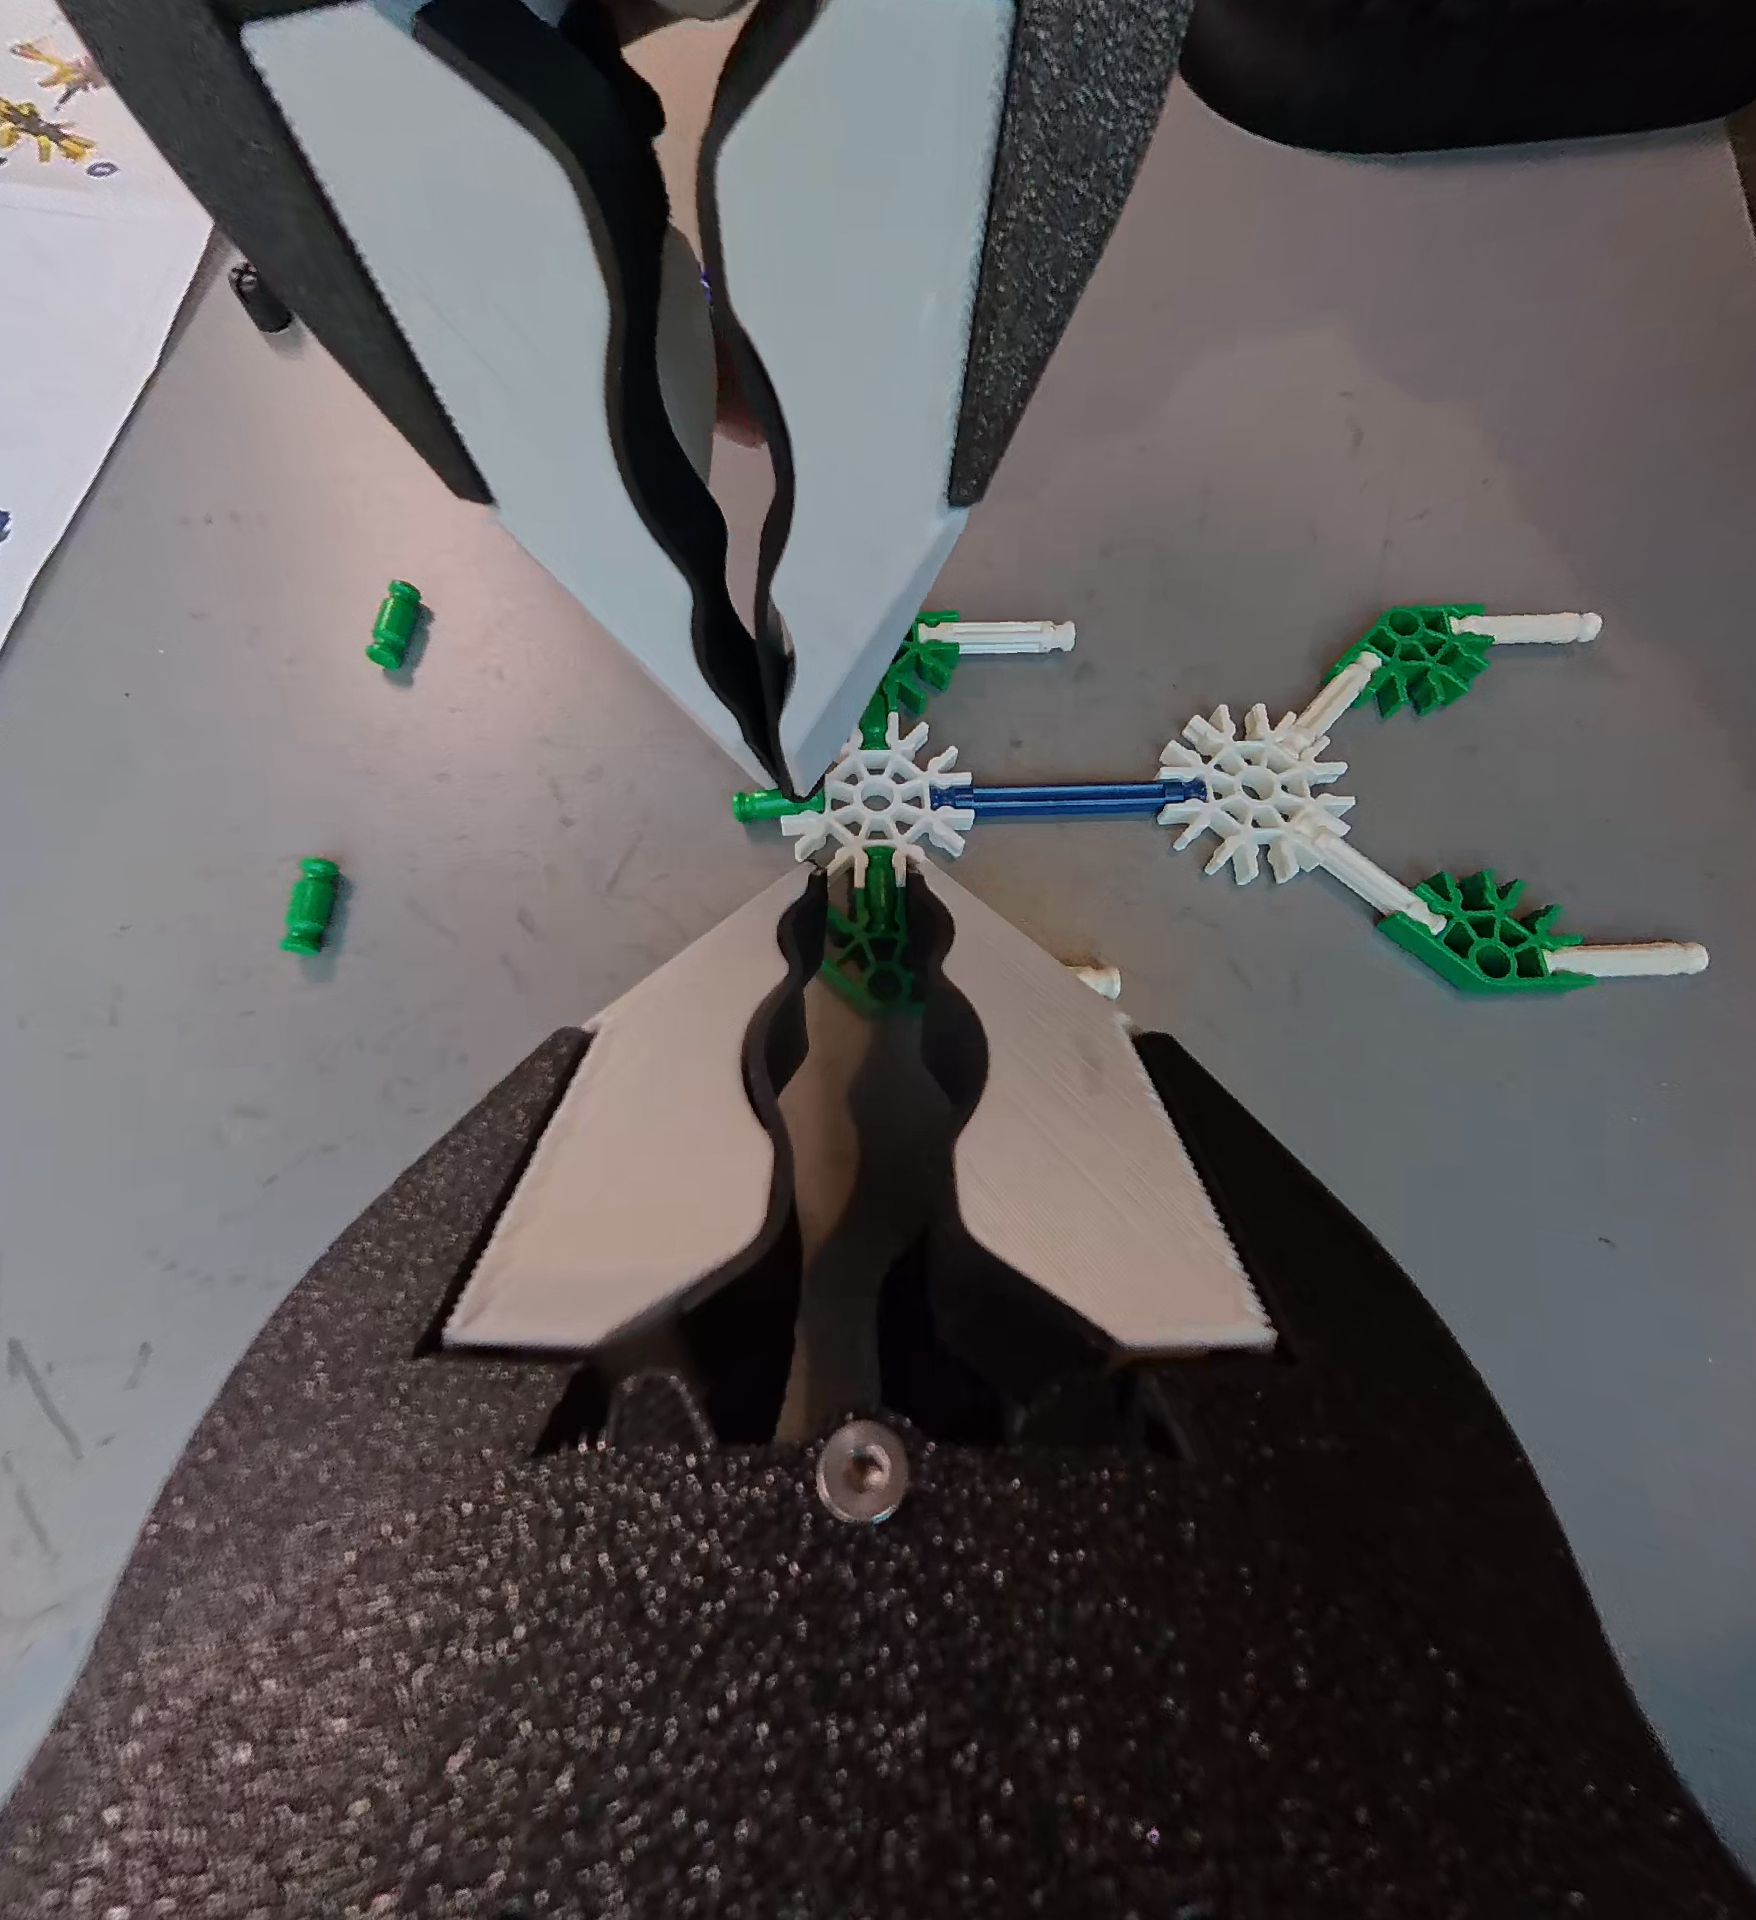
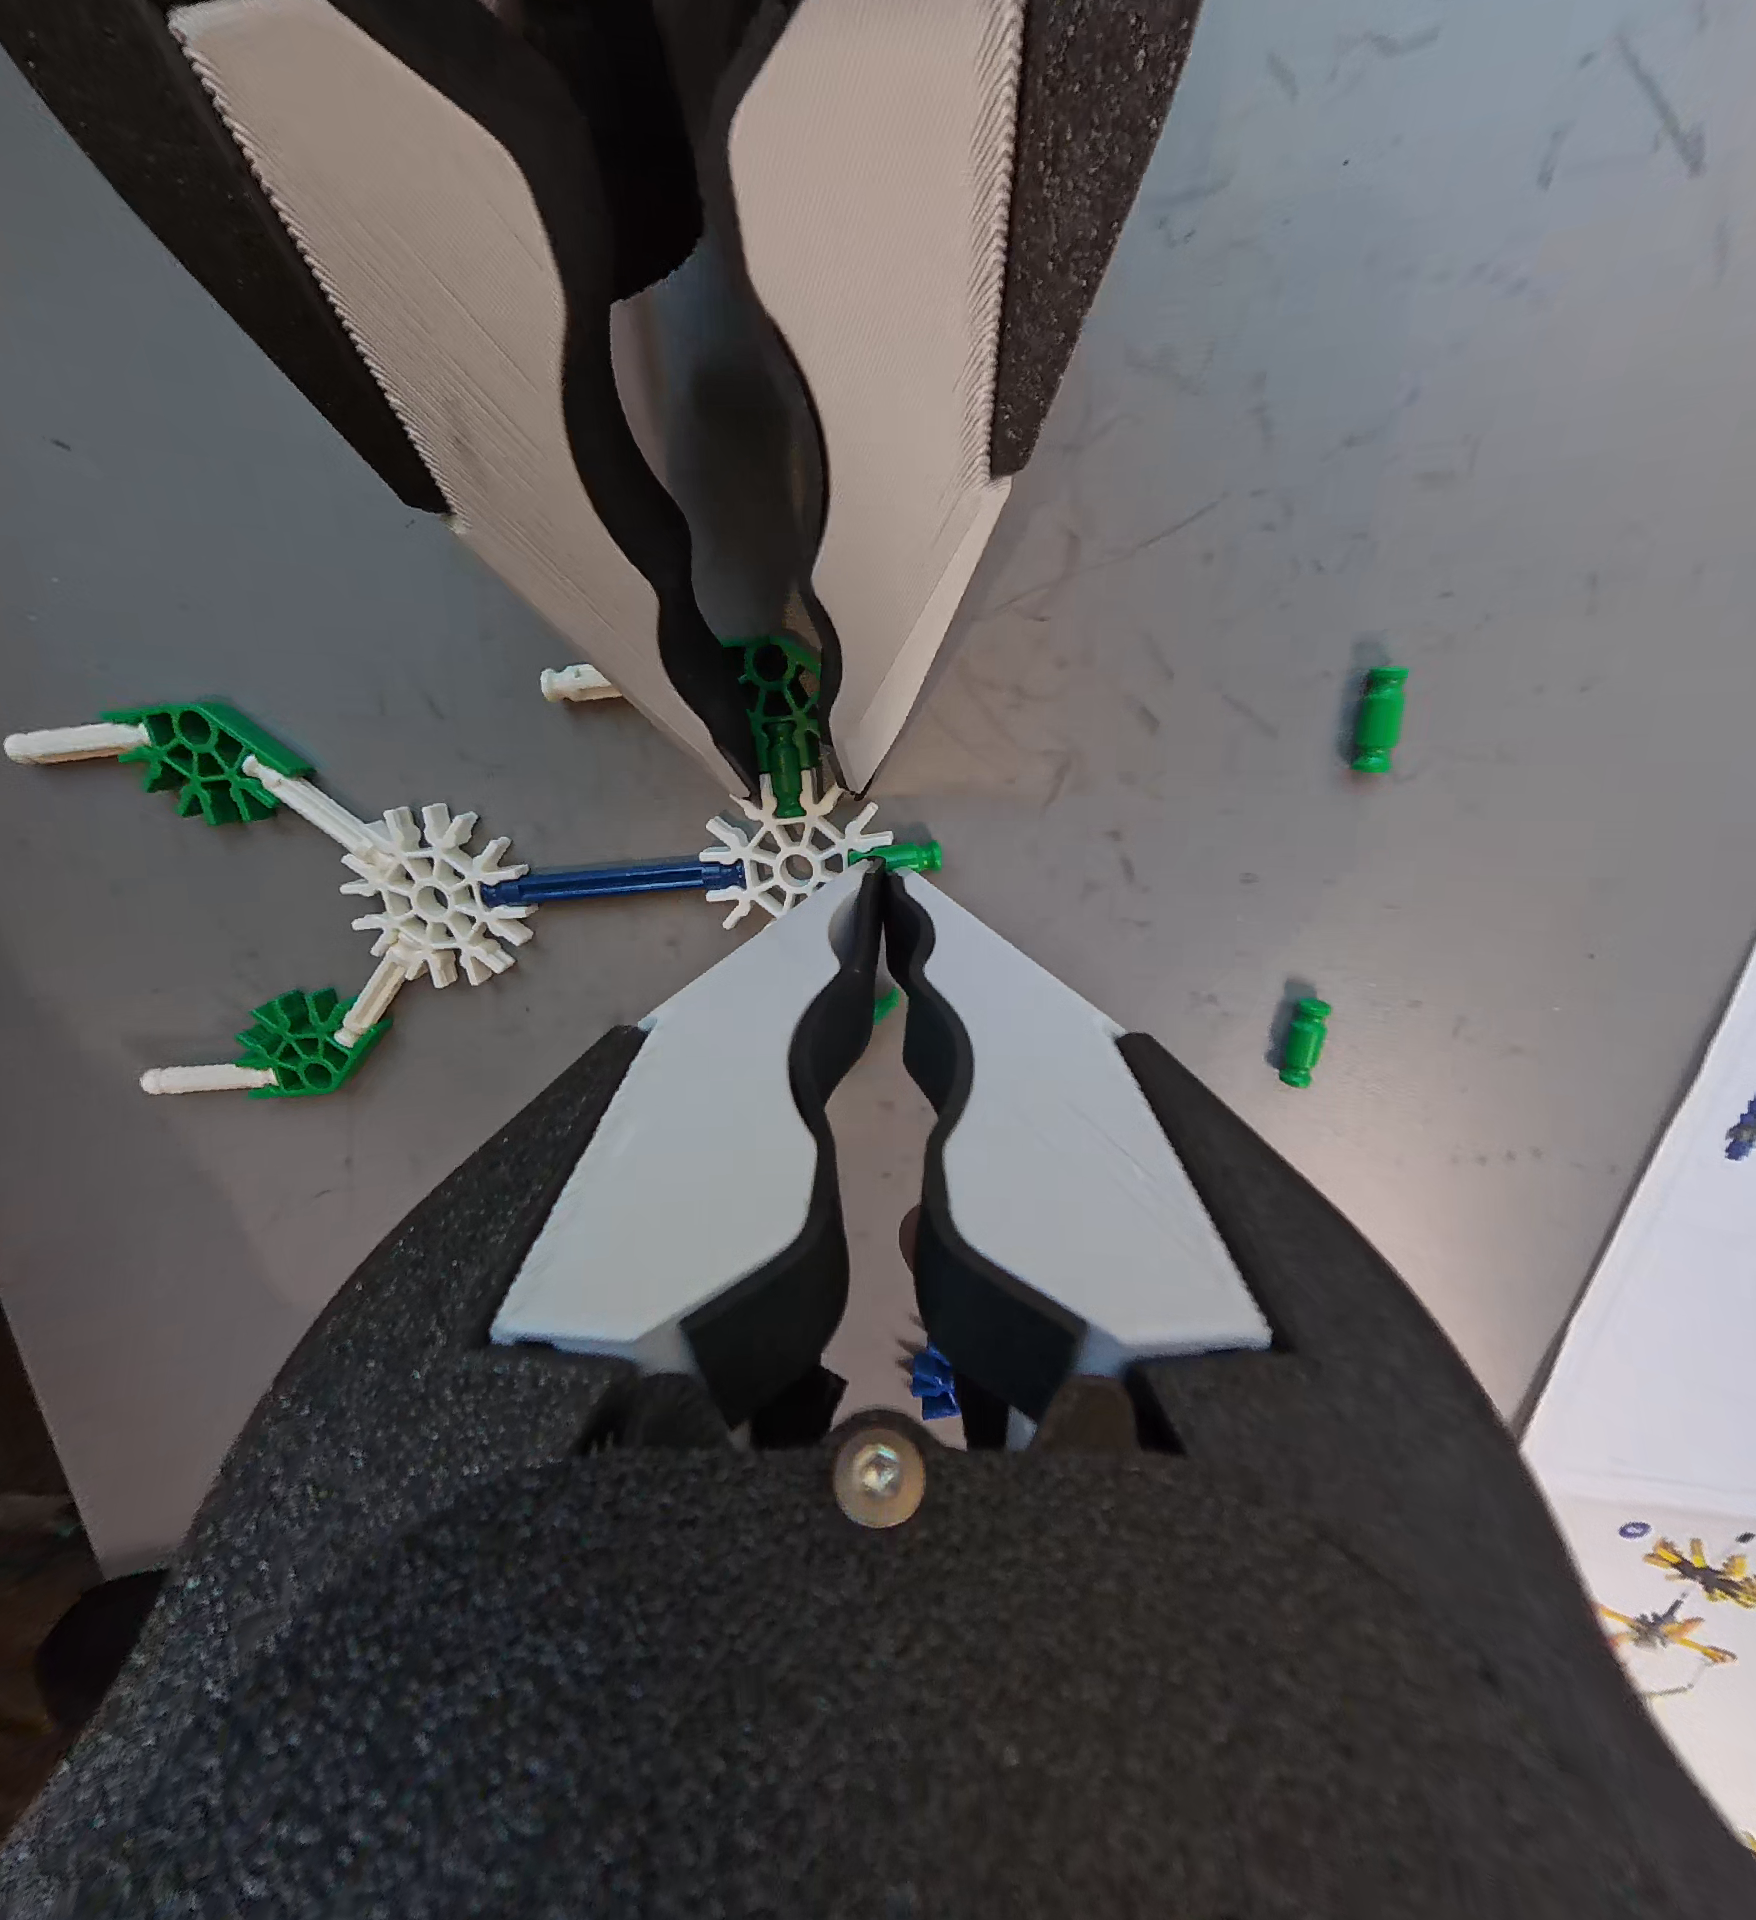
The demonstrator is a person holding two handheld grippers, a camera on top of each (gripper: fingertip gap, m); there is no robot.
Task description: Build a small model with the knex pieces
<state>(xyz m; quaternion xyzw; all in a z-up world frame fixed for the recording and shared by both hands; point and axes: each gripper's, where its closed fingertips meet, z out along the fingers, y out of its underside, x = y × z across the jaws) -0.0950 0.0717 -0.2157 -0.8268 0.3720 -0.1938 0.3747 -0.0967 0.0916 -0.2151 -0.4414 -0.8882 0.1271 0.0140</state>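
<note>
left claw [image 1: 863,878], own view: its two pale fingers with wavy black pads close on a green fan-shaped connector [image 1: 869,951], which sits between the pads just behind the tips. a short green peg [image 1: 879,883] joins this connector to a white snowflake hub [image 1: 876,798] directly ahead of the tips and touching them. right claw [image 2: 881,883], own view: the pads are drawn together at the tips and pinch a short green rod [image 2: 900,857], which projects from the same hub [image 2: 796,862] just ahead and to the left of the tips. the two claws meet the hub from opposite sides, each pointing toward the other. a blue rod [image 1: 1066,798] runs from the hub, rightward of the left claw, to a second white hub [image 1: 1256,795]. from that hub two white rods fan out to green angled connectors [image 1: 1422,657], each carrying a further white rod. the whole assembly lies flat on a grey table [image 1: 1373,1299]. two loose green pegs [image 1: 394,621] [image 1: 311,906] lie apart from it, to the left of the left claw and to the right of the right claw. a printed sheet [image 2: 1705,1299] with small coloured pictures lies beyond them at the table edge.
</note>
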